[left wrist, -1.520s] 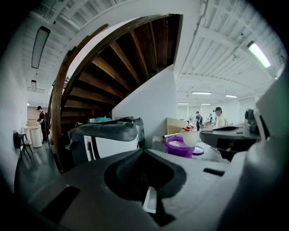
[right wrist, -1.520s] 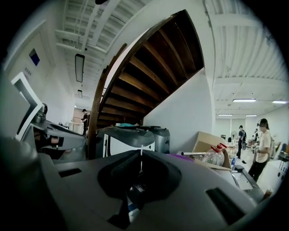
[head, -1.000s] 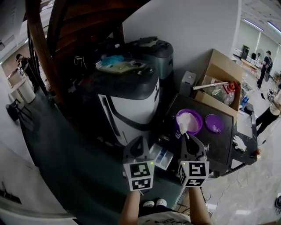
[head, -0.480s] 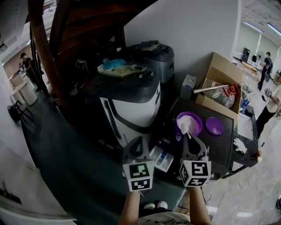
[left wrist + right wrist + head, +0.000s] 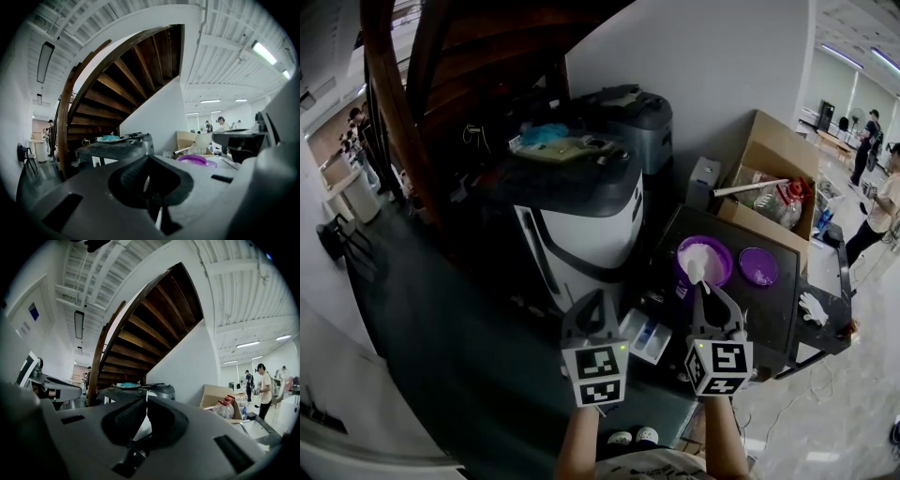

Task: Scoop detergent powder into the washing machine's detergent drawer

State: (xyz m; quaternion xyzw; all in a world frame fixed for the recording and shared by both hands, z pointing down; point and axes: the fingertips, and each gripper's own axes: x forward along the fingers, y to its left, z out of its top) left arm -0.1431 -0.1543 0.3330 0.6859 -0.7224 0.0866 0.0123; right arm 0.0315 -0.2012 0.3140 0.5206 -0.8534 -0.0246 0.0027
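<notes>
The white-fronted washing machine (image 5: 581, 225) stands at centre, with its detergent drawer (image 5: 645, 336) pulled out below. On the dark table (image 5: 769, 309) to the right sits a purple bowl (image 5: 727, 270) heaped with white powder (image 5: 703, 251). My right gripper (image 5: 710, 289) is shut on the handle of a white scoop (image 5: 697, 271), whose head hangs over the bowl's near rim. My left gripper (image 5: 597, 298) is shut and holds nothing, hovering left of the drawer. In the left gripper view, the bowl (image 5: 192, 160) and the scoop (image 5: 203, 140) show beyond the shut jaws.
A purple lid (image 5: 757, 265) lies right of the bowl, and a white glove (image 5: 811, 305) lies at the table's right edge. An open cardboard box (image 5: 769, 150) with plastic bottles (image 5: 783, 202) stands behind. A second grey machine (image 5: 633, 117) sits against the wall. Wooden stairs rise at the left.
The right gripper and scoop have drifted slightly to the right over the bowl. The left gripper has stayed in place.
</notes>
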